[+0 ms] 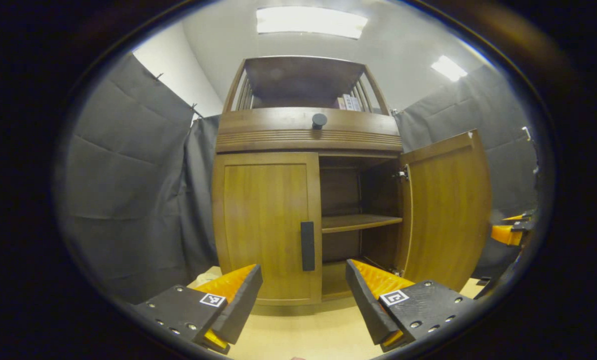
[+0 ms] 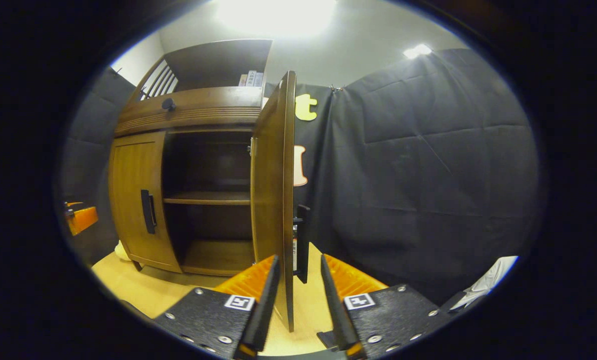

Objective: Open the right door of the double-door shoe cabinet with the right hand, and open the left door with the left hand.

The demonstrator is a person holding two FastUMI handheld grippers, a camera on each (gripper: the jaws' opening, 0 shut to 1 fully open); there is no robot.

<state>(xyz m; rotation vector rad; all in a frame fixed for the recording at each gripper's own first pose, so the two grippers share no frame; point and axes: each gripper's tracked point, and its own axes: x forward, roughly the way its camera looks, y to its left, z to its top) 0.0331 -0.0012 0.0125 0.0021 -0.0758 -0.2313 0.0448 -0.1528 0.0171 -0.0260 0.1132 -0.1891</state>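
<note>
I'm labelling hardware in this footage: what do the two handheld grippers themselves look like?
Each has two wedge-shaped fingers on flat dark plates studded with silver screws. Each plate carries a small square black-and-white tag. This shows on the left gripper in the left gripper view and the right gripper in the right gripper view. The inner finger faces are ribbed. No cables or sleeves show.

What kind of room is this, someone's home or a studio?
Most likely a recording booth set up like a home, not a real home. A wooden shoe cabinet stands alone, black cloth hangs as walls around it, and office-style ceiling lights shine above.
</note>
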